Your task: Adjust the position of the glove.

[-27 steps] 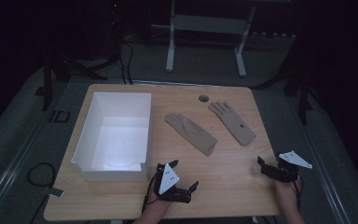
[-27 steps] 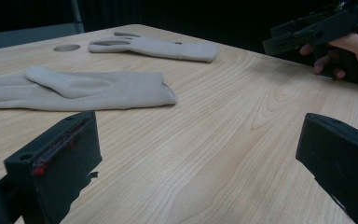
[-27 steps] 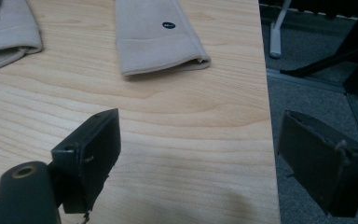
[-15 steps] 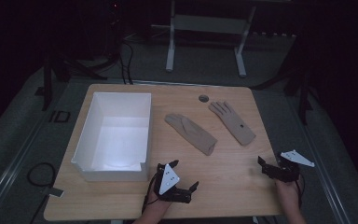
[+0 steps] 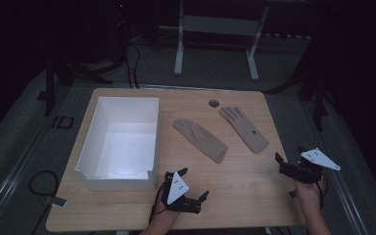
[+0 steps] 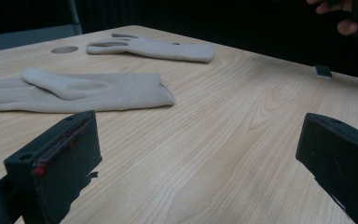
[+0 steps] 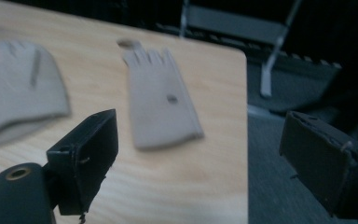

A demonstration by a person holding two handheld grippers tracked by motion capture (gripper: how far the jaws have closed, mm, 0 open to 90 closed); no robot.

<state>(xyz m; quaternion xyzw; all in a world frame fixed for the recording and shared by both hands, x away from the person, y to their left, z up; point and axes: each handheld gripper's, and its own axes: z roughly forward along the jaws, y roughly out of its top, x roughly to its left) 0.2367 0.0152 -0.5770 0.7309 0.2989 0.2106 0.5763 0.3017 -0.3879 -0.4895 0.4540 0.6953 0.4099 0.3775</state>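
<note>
The jaws of the left gripper (image 6: 198,154) are held wide apart with nothing between them but bare wood, as seen in the left gripper view. In the high view this left gripper (image 5: 196,188) is seen low over the near edge of the table (image 5: 235,196), just beside the near right corner of the white box (image 5: 120,139). The jaws of the right gripper (image 7: 200,158) are likewise spread wide and empty; in the high view the right gripper (image 5: 289,164) is found at the table's right edge, partly over the floor.

Ahead of the left gripper, the nearer glove (image 6: 74,91) is laid flat on the wood with its cuff turned toward the jaws, well apart from them. In the high view that nearer glove (image 5: 199,139) is placed slantwise near the middle of the table, just right of the box. The farther glove (image 5: 245,128) is laid flat beside it, fingers spread and pointed away, with a small dark spot on its back; the two gloves are near each other but not touching. In the right gripper view the farther glove (image 7: 161,100) is seen ahead of the jaws, blurred. A round hole (image 5: 214,103) is set in the tabletop just beyond the farther glove's fingertips.
</note>
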